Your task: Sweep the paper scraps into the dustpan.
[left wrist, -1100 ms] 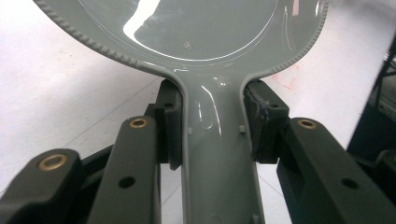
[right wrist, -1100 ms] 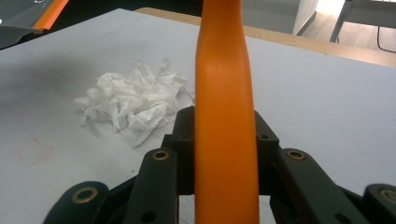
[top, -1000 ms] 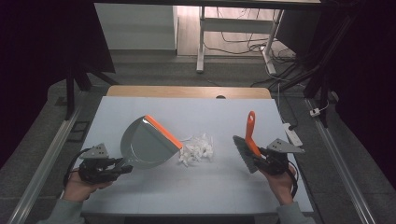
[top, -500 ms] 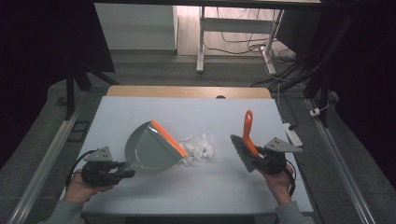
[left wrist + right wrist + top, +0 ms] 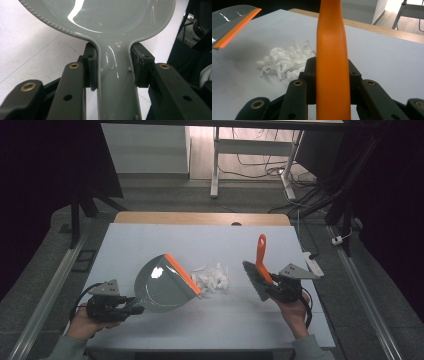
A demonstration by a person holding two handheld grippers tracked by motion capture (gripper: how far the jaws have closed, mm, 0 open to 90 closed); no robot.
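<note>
A grey dustpan (image 5: 164, 285) with an orange lip (image 5: 183, 273) is held tilted over the white table, its handle (image 5: 116, 82) clamped between the pads of my left gripper (image 5: 131, 309) (image 5: 113, 67). A small brush with an orange handle (image 5: 261, 257) (image 5: 333, 62) and grey bristles (image 5: 254, 279) stands upright in my right gripper (image 5: 272, 287) (image 5: 332, 75), which is shut on the handle. Between them lies a heap of crumpled white paper scraps (image 5: 212, 277) (image 5: 285, 61), just right of the dustpan's lip (image 5: 235, 28).
The white table top (image 5: 215, 240) has a wooden strip (image 5: 200, 218) along its far edge. Metal rails (image 5: 50, 285) run down both sides. A white desk frame (image 5: 216, 160) and floor cables (image 5: 280, 175) lie beyond the table. A white power strip (image 5: 312, 262) sits at the right edge.
The dustpan has tilted and shifted slightly right toward the paper heap. The brush has edged a little left and up.
</note>
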